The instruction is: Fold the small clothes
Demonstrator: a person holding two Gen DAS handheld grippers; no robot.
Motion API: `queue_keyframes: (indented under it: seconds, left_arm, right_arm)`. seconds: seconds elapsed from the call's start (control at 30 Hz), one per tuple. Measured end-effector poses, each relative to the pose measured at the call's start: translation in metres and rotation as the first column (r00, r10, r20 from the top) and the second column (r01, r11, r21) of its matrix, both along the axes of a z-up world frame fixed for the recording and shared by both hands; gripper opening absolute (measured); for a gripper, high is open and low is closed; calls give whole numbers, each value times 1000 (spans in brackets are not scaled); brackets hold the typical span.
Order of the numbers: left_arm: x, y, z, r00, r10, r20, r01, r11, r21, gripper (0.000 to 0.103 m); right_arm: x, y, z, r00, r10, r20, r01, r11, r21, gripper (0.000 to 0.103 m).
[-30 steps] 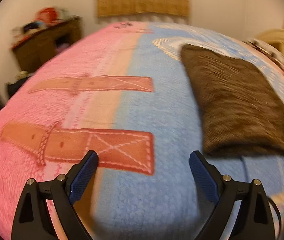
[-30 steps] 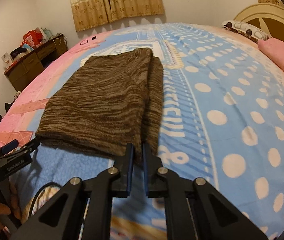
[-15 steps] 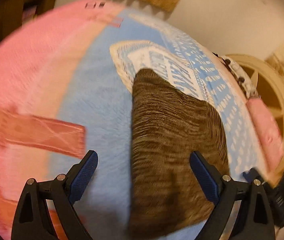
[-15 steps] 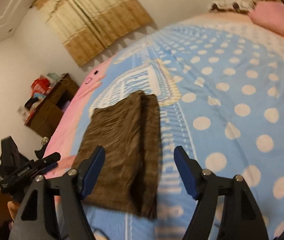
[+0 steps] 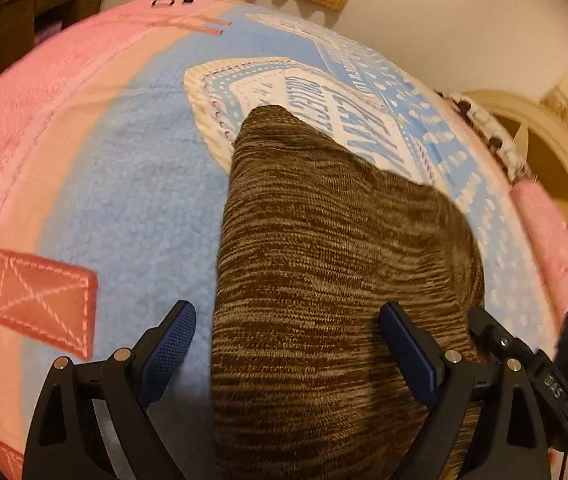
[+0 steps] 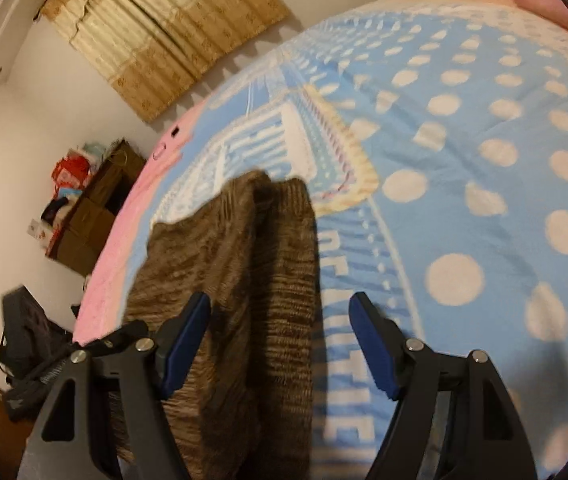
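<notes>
A folded brown knit garment point(image 5: 324, 272) lies flat on the bed blanket point(image 5: 123, 200). In the right wrist view the garment point(image 6: 243, 280) shows a second folded layer along its right side. My left gripper point(image 5: 288, 352) is open and empty, hovering over the garment's near left part. My right gripper point(image 6: 279, 344) is open and empty, above the garment's near right edge. The right gripper's body shows at the right of the left wrist view point(image 5: 540, 364). The left gripper's body shows at the left of the right wrist view point(image 6: 43, 356).
The blanket is pink on the left and blue with cream dots point(image 6: 484, 160) on the right. A wooden dresser point(image 6: 91, 208) with clutter stands left of the bed. A cream headboard point(image 5: 544, 152) and pink pillow point(image 5: 548, 240) are at the right. Curtains point(image 6: 163, 28) hang behind.
My right gripper opened, letting go of the garment's edge, and rose. My left gripper swung right from the pink side to over the garment. The garment lies still.
</notes>
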State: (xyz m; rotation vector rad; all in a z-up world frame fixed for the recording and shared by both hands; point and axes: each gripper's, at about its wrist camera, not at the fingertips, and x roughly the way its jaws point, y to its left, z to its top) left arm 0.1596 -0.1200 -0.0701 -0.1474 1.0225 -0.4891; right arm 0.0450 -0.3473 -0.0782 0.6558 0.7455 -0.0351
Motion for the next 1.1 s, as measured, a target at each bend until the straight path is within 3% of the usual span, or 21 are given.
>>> queue_keyframes:
  seconds: [0.07,0.13,0.23,0.3,0.37,0.47,0.5,0.57,0.6,0.63,0.67,0.7,0.77,0.83,0.93,1.1]
  left_arm:
    - [-6,-10,-3,997,-43,69,38,996,76,85]
    - [-10,-15,-2,991,-76,110,65,993,99,78]
    - [0,-11,-1,997,-56,51,53,997,63,78]
    - [7,-7,1,998,-61,1,61,998,35,78]
    - [13,0,2,997,-60,-45,60,998,-14,78]
    - [15,8,0,996,-48,-69,42,996,-80,78]
    - [13,9,-1,997,-46,-62,41,996,-84,79]
    - [10,2,-2,998,-57,-29,55,996,-63,83]
    - [6,-4,-1,998,-68,-6,67,997,-27,83]
    - [1,-11,-1,996,-81,21,81,997,18,83]
    - [-3,-17,-1,994,-96,43,94,994,54,83]
    - [-7,-21,-2,992,-107,66,101,992,81,83]
    - [-7,-18,-3,992,-101,79,95,993,74,76]
    - [-2,-8,-3,996,-68,63,67,998,23,61]
    - [6,5,-5,1000,-25,16,26,997,-71,48]
    - [-5,-7,-2,997,-21,77,22,1000,-12,43]
  right_arm:
    - [-7,6,-2,1000,-7,22,8,999,-49,40]
    - [-8,8,-4,998,42,35,-42,999,-7,24]
    - [-10,6,-2,998,50,37,-50,999,-3,28]
    - [-10,-2,-3,999,34,27,-35,998,49,40]
    - [-10,-15,-1,999,-2,36,-1,996,94,62]
    - [-12,-25,7,997,-60,48,58,997,50,80]
    - [-11,-25,7,997,-55,46,52,997,60,80]
    - [1,-19,-2,999,33,37,-38,991,131,80]
    - [5,-10,-3,997,72,32,-75,991,115,81]
    - [7,0,-1,996,91,27,-92,995,39,80]
    - [9,14,2,993,121,5,-121,991,-54,64]
    - [9,22,1,989,150,-5,-150,985,-81,48]
    - [5,29,2,986,168,5,-166,980,-113,35]
    - [2,27,1,985,169,19,-166,981,-103,32]
    - [-2,23,-1,986,165,36,-161,984,-79,31]
    - [11,25,0,986,163,21,-162,985,-66,36]
